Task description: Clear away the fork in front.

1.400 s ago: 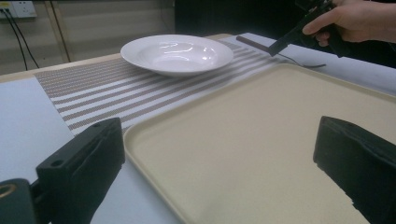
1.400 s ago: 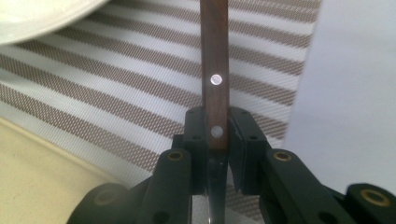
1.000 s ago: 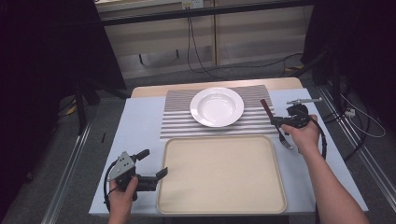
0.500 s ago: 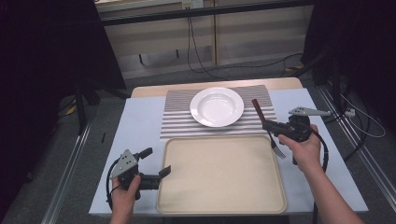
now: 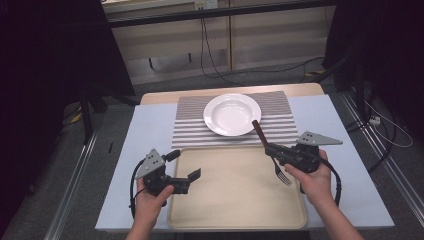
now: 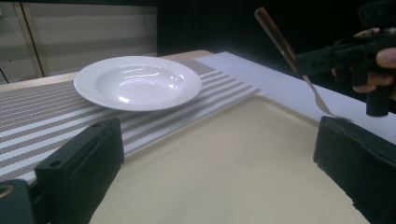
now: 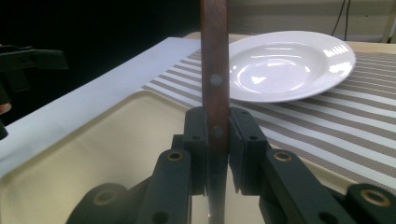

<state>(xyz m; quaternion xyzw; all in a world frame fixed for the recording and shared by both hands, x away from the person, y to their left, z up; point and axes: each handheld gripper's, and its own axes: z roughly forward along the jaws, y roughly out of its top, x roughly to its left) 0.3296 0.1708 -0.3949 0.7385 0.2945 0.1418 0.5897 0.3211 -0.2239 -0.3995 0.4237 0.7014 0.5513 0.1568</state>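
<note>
Fork is clamped by its wooden handle in the right gripper above the tray; left gripper is held wide, empty.

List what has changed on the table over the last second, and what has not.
The right gripper, shut on the fork throughout, carried it from the table's right edge leftward, over the tray. The left gripper, jaws open and empty, edged slightly toward the tray. The plate and striped mat stayed put.
</note>
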